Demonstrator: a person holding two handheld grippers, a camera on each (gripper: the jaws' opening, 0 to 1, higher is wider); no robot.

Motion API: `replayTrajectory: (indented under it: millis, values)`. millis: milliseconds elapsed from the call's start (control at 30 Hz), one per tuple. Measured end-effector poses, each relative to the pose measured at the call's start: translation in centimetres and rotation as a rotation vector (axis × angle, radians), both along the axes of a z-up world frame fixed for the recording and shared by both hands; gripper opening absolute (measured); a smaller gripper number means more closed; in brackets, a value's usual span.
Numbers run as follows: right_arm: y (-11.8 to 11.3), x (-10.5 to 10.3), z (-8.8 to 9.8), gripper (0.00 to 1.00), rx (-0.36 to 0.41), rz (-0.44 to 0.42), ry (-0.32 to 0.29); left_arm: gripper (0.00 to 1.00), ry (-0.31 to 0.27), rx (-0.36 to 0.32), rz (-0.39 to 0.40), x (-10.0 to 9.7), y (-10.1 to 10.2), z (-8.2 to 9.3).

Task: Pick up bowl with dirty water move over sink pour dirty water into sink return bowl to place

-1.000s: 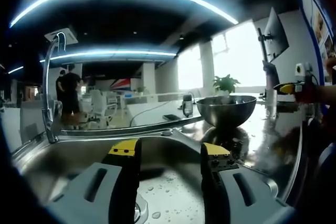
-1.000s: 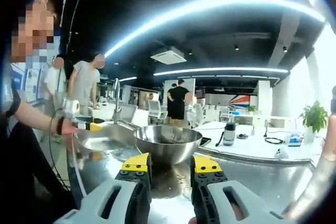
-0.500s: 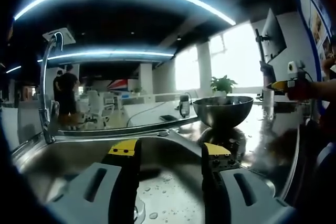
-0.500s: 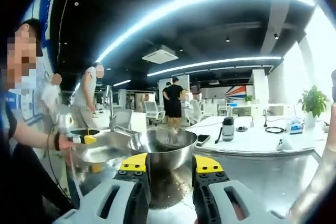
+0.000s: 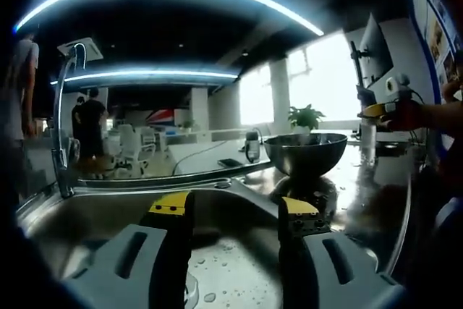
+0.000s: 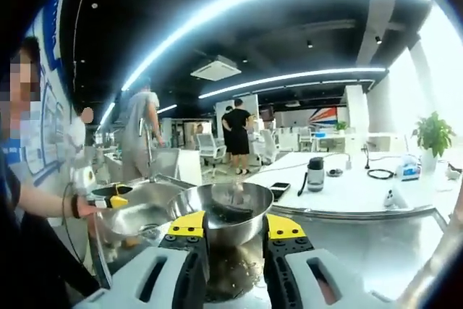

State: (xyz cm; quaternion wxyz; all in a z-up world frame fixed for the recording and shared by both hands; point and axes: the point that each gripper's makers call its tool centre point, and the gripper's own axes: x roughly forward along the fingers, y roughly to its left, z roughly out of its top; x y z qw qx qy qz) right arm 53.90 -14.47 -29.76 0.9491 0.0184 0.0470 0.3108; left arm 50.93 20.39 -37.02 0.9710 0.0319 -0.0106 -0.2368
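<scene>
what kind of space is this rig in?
Looks like an open-plan office with a demo kitchen counter: a steel sink with tall faucet holding a metal bowl nearby, desks and office chairs behind, and a monitor on an arm.

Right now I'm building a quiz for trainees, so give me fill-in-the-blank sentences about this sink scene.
1. The bowl is made of shiny ____.
2. The left gripper hangs over the ____, its jaws apart.
3. The bowl rests on the ____ beside the sink.
4. The right gripper has its jaws open just in front of the ____.

Missing words: metal; sink; counter; bowl
</scene>
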Motion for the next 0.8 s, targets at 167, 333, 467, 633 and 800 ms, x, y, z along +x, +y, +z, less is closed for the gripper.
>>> replayTrajectory:
  millis: [167,333,467,633,800]
  values:
    - [0.1,0.9,0.4,0.23,0.037,-0.019,0.052,0.46,0.001,0.007,-0.005,0.0,-0.1,-0.1]
    - [0.2,2.0,0.2,0.21,0.047,-0.030,0.103,0.46,0.001,0.005,-0.004,0.0,-0.1,0.0]
    - [0.6,2.6,0.1,0.20,0.006,-0.028,0.104,0.46,0.006,-0.023,-0.010,0.0,0.1,0.2]
    - [1.5,2.6,0.2,0.20,-0.080,0.001,0.066,0.45,0.009,0.000,-0.016,-0.1,-0.2,-0.1]
    - [2.0,2.9,0.3,0.23,-0.078,0.011,0.080,0.45,0.008,-0.001,-0.019,-0.1,-0.2,-0.1]
